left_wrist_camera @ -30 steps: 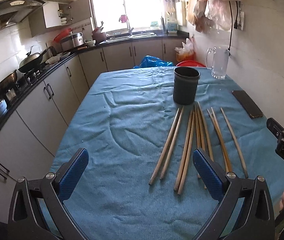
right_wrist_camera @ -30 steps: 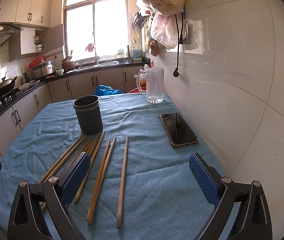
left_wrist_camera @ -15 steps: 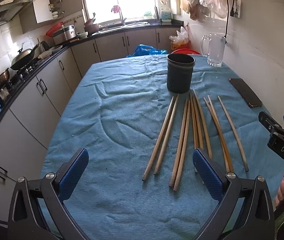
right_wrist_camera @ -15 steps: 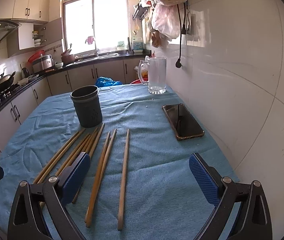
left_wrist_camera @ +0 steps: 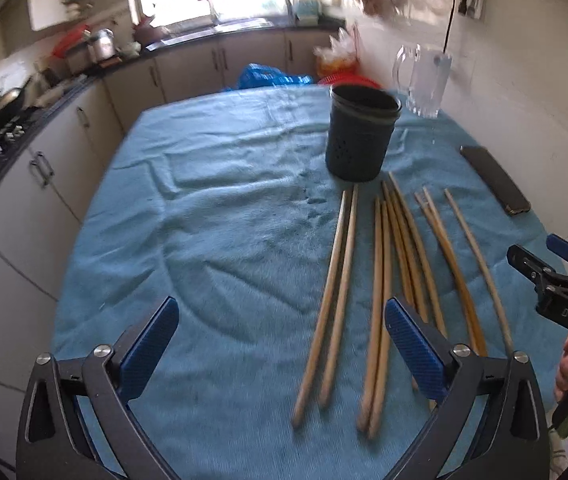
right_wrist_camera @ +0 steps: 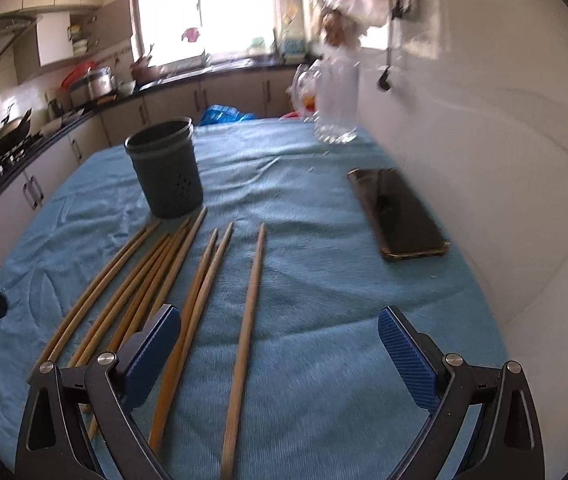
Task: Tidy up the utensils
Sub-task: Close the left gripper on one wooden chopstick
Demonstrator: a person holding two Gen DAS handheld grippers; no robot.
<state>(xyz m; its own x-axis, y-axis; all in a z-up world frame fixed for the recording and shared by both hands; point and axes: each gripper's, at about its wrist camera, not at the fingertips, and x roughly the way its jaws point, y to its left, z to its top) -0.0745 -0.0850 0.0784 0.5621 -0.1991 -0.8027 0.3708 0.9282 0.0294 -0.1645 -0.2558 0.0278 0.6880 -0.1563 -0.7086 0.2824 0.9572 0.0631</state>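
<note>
A kitchen counter (left_wrist_camera: 212, 208) under blue cloth: chopsticks (left_wrist_camera: 380, 280) fan out near a dark holder (left_wrist_camera: 360, 136), ready for loading. Your left gripper (left_wrist_camera: 280, 356), just narrowing, and right gripper (right_wrist_camera: 280, 356) hover, fingers wide, empty.

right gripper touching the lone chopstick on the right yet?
Apart. In the right wrist view the right gripper stands open and empty, and the lone chopstick lies between both pads, blue cloth showing either side.
</note>
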